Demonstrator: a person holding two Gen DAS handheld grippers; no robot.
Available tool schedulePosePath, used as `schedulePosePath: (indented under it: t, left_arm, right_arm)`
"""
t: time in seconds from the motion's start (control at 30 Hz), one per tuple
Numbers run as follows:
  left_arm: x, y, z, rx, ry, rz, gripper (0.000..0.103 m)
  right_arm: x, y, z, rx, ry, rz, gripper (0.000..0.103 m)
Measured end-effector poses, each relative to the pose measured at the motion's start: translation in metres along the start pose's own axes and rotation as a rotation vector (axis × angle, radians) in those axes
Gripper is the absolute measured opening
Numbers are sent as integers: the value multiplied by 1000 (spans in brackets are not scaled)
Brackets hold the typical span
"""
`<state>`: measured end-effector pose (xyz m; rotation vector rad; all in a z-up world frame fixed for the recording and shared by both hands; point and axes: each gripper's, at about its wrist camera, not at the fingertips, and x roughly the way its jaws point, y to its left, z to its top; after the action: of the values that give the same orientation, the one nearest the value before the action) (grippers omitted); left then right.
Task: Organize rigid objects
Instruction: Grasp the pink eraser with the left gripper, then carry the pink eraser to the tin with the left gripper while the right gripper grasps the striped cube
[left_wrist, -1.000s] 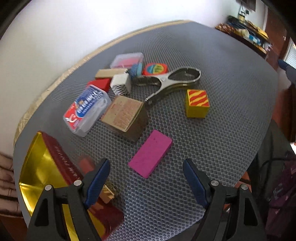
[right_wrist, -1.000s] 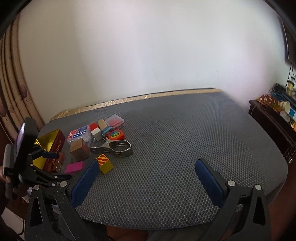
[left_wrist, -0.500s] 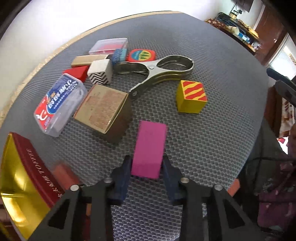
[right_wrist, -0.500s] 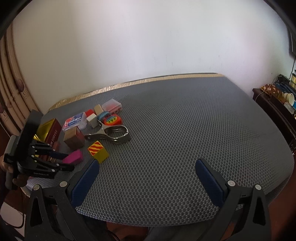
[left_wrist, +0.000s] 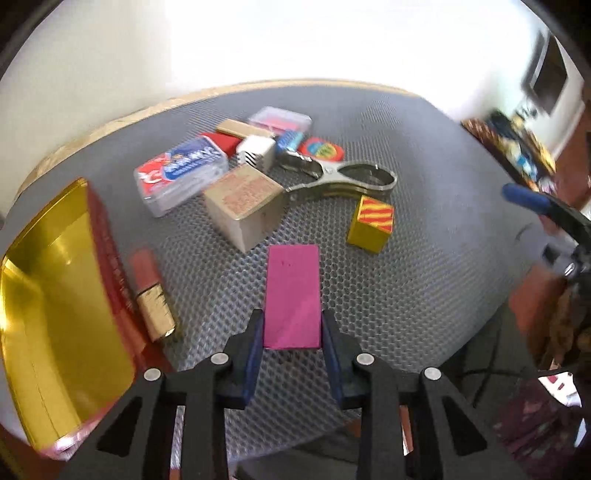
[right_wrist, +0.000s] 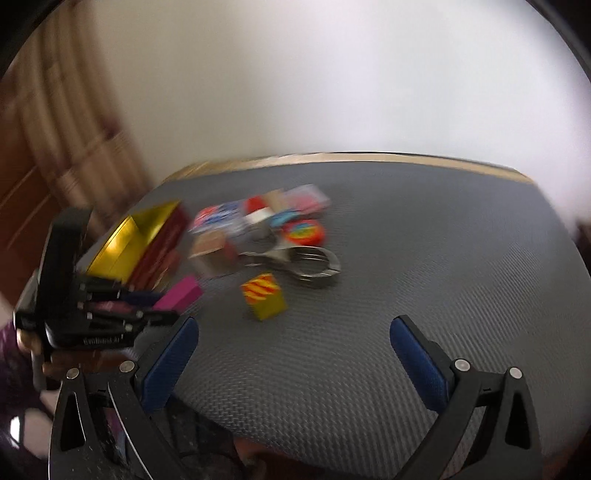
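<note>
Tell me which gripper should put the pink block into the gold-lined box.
Left. The left gripper is already closing on the pink block, and the gold-lined box lies right beside it. The right gripper hangs open and empty, farther away.

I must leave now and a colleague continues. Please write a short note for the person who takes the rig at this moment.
Left claw: closing on the flat pink rectangular block, pads at its sides.
Right claw: open, empty, above the grey honeycomb mat.
Gold-lined red tin box sits at the mat's left edge, nothing visible inside.
Left to sort: yellow cube with red stripes, metal clamp, cardboard box, lipstick-like tube, other small items behind.
</note>
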<state>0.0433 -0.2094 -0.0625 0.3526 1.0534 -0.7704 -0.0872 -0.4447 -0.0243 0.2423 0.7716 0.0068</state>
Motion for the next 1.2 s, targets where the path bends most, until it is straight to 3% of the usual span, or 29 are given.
schedulePosePath:
  t: [0.13, 0.23, 0.33, 0.43, 0.5, 0.87, 1.03, 1.1, 1.13, 1.2]
  left_arm:
    - [-15, -9, 10, -72, -38, -4, 30]
    - [-26, -8, 10, -98, -62, 6, 30]
    - [-36, -7, 8, -116, -71, 16, 30]
    - [-49, -3, 1, -124, -93, 22, 30]
    - [-58, 1, -2, -136, -108, 39, 30]
    - [-83, 32, -13, -207, -143, 61, 30]
    - [-87, 43, -15, -230, -150, 80, 30]
    - [-91, 47, -15, -238, -157, 90, 30]
    - [-93, 49, -15, -240, -160, 95, 30]
    - [-96, 53, -14, -247, -167, 116, 30]
  right_arm:
    - [18, 26, 16, -193, 45, 84, 103]
    - [33, 38, 22, -263, 73, 135, 102]
    - [50, 39, 27, -269, 109, 166, 101]
    - [59, 38, 31, -272, 135, 198, 91]
    - [64, 38, 32, -287, 152, 207, 79]
    - [102, 44, 33, -350, 259, 181, 75]
    - [120, 44, 33, -362, 306, 147, 53]
    - [120, 41, 38, -330, 310, 164, 29]
    - [120, 39, 40, -313, 322, 174, 23]
    - [121, 40, 40, -321, 327, 156, 18]
